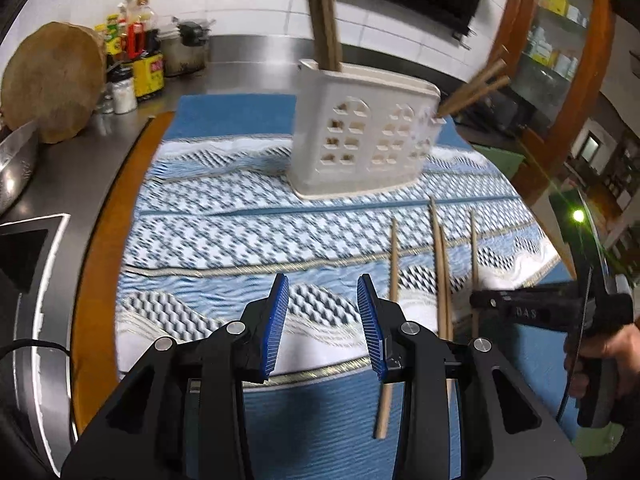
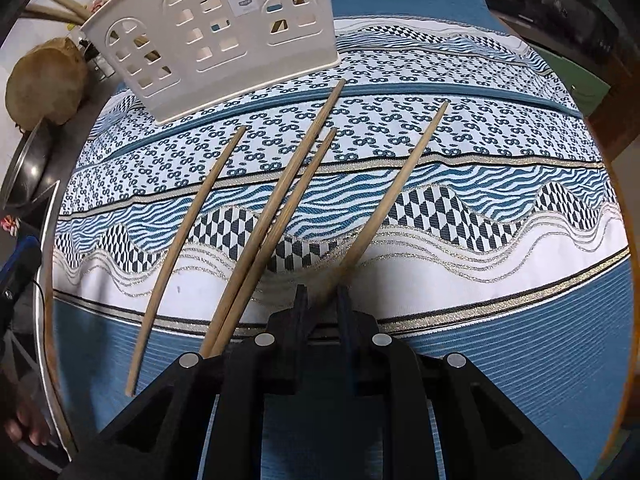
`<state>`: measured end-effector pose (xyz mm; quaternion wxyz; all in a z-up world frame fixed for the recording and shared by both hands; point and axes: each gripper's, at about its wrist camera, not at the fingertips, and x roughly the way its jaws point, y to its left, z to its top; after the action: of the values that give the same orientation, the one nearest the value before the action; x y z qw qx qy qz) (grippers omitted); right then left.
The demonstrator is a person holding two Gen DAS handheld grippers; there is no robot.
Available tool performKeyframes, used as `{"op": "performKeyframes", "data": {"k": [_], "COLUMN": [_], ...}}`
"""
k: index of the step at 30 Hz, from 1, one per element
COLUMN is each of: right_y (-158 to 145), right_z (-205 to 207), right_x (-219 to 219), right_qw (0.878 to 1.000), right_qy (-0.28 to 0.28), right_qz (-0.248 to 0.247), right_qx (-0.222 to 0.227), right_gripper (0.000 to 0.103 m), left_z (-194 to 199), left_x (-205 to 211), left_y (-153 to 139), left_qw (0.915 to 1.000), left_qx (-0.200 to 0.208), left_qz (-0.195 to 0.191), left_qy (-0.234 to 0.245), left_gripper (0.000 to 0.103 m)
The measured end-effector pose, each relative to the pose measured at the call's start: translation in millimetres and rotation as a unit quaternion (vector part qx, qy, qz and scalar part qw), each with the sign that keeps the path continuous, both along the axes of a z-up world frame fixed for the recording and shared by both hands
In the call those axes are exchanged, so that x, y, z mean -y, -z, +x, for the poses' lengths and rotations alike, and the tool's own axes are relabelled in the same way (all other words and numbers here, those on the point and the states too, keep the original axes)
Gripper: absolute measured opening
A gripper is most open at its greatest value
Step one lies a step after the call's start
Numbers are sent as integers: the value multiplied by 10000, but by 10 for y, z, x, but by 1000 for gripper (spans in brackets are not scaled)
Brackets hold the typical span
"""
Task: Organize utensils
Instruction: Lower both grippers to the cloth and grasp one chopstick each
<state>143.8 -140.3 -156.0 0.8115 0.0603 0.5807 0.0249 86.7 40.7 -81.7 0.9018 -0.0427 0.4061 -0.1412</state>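
A white plastic utensil holder (image 1: pixel 360 140) (image 2: pixel 224 40) stands at the far side of a blue patterned cloth (image 2: pixel 480 140), with wooden chopsticks (image 1: pixel 324 20) upright in it. Several loose chopsticks (image 2: pixel 188 240) lie on the cloth in front of it. My right gripper (image 2: pixel 322 300) is shut on the rightmost chopstick (image 2: pixel 400 168) near its thick end; the thin end points toward the holder. In the left wrist view the right gripper (image 1: pixel 476 300) sits low at the right, held by a hand. My left gripper (image 1: pixel 322 312) hovers open over the cloth, left of the loose chopsticks (image 1: pixel 394 264), with nothing between its blue pads.
A round wooden chopping block (image 1: pixel 52 84), condiment bottles (image 1: pixel 136 60) and a pot (image 1: pixel 188 48) stand at the back left of the steel counter. A metal bowl (image 1: pixel 16 168) sits at the left edge. A glass-door cabinet (image 1: pixel 560 40) is at the right.
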Motion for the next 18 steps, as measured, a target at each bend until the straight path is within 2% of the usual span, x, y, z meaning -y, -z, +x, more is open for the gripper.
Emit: {"op": "performKeyframes", "data": {"k": [5, 9, 15, 18], "right_y": [39, 33, 2, -7], "right_z": [-98, -186, -420, -554], "right_x": [-61, 38, 269, 294], "right_qw": [9994, 9995, 9990, 9985], "right_qy": [-267, -235, -150, -139], "right_qz": [-172, -48, 202, 223], "right_qx": [162, 198, 359, 479], "right_gripper": [15, 11, 13, 13], "left_z": [-78, -155, -214, -232], "left_x": [247, 400, 466, 484], "left_y": [117, 265, 460, 517], "left_qw": [9978, 9946, 9927, 9931], "left_qx": [-277, -561, -829, -808], "left_qz": [-150, -101, -73, 59], "left_qy": [584, 871, 868, 849], "left_gripper": [37, 36, 34, 33]}}
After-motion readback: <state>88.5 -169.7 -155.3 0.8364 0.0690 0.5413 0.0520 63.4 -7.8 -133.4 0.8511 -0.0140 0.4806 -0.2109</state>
